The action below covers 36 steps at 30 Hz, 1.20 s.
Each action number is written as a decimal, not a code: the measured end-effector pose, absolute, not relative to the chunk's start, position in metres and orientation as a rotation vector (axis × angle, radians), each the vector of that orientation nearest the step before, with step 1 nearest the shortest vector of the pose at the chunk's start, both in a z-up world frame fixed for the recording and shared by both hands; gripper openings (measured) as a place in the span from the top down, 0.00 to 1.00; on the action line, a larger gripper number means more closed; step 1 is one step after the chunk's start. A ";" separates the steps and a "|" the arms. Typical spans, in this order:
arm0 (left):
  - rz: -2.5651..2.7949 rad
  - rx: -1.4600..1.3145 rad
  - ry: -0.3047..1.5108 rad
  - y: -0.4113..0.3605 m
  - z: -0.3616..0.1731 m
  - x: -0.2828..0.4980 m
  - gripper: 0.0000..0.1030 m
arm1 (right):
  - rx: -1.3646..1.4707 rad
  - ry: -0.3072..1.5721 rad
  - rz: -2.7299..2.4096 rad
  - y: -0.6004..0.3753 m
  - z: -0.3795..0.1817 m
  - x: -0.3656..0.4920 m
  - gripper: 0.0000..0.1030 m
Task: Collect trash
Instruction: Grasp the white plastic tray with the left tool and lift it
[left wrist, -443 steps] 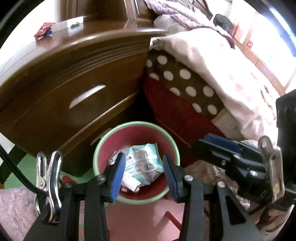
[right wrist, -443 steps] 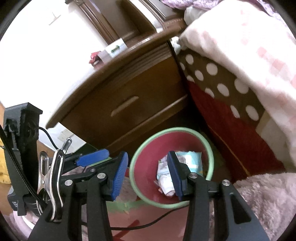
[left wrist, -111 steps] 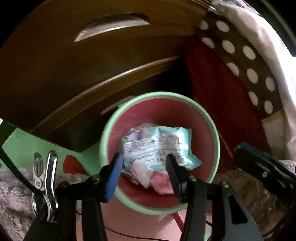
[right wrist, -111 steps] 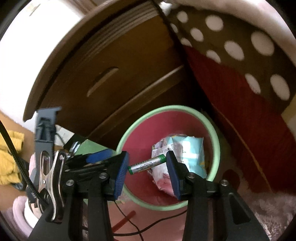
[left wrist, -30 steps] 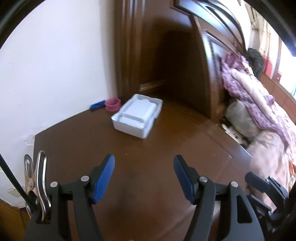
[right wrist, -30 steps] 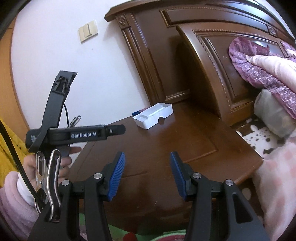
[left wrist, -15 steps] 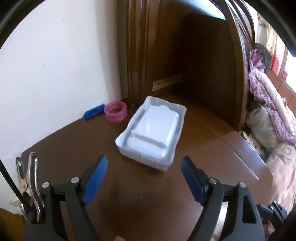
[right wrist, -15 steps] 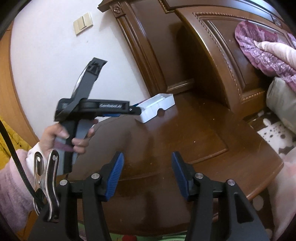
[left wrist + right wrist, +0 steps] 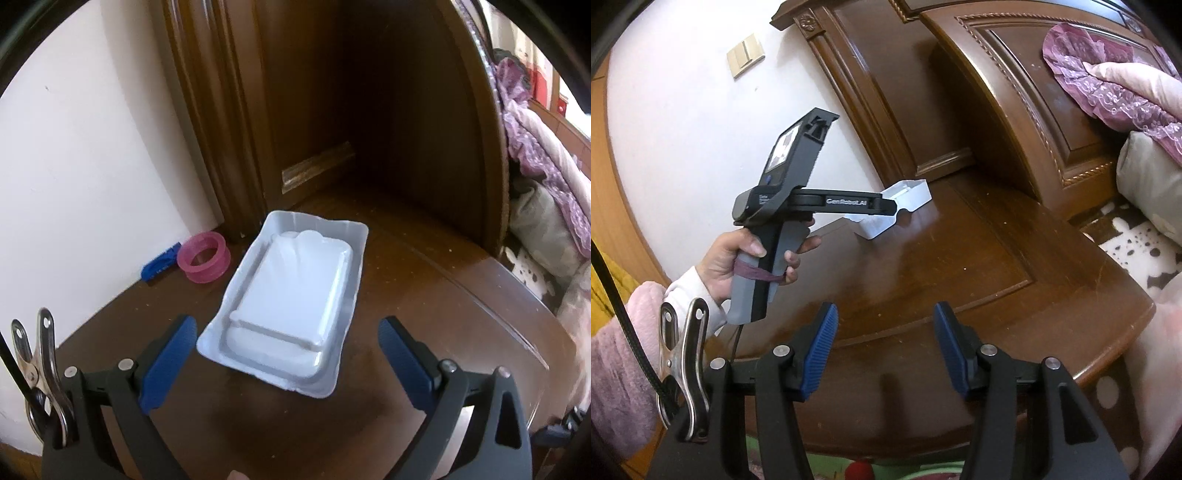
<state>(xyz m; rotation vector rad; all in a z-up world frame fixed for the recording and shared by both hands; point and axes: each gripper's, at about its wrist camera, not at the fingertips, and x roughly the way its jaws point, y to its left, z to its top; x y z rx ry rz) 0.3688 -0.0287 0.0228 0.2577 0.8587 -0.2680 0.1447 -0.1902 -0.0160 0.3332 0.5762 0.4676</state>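
Left wrist view: the left hand-held gripper (image 9: 284, 354) fills the bottom of the frame with its 2 blue pads spread wide; its jaws have just been opening, and nothing is pressed between them. The white plastic tray (image 9: 291, 306) lies in the centre of the frame on the dark wooden surface (image 9: 424, 295), its near end reaching between the pads without touching either. To the tray's left, near the white wall (image 9: 92, 166), sit a pink ring (image 9: 204, 263) and a small blue object (image 9: 160, 263), side by side. Bedding (image 9: 543, 206) shows at the right edge.

Right wrist view: the right hand-held gripper (image 9: 886, 347) sits at the bottom centre, released, with only bare wood between its pads. In the left middle of the frame a hand (image 9: 738, 258) in a pink sleeve (image 9: 624, 350) holds the left hand-held gripper (image 9: 890, 206), whose tip overlaps the white plastic tray (image 9: 905, 206) at the upper centre, towards the back of the surface (image 9: 979, 258).
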 end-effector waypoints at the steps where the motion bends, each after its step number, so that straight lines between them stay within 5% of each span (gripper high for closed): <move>1: -0.252 0.258 0.853 -0.029 0.022 0.371 0.02 | 0.332 0.577 0.466 -0.190 -0.016 0.145 0.46; 30: -0.225 0.279 0.911 -0.042 0.002 0.411 0.03 | 0.317 0.562 0.448 -0.189 -0.020 0.139 0.46; 36: -0.214 0.285 0.898 -0.044 0.003 0.403 0.17 | 0.319 0.561 0.444 -0.189 -0.020 0.138 0.46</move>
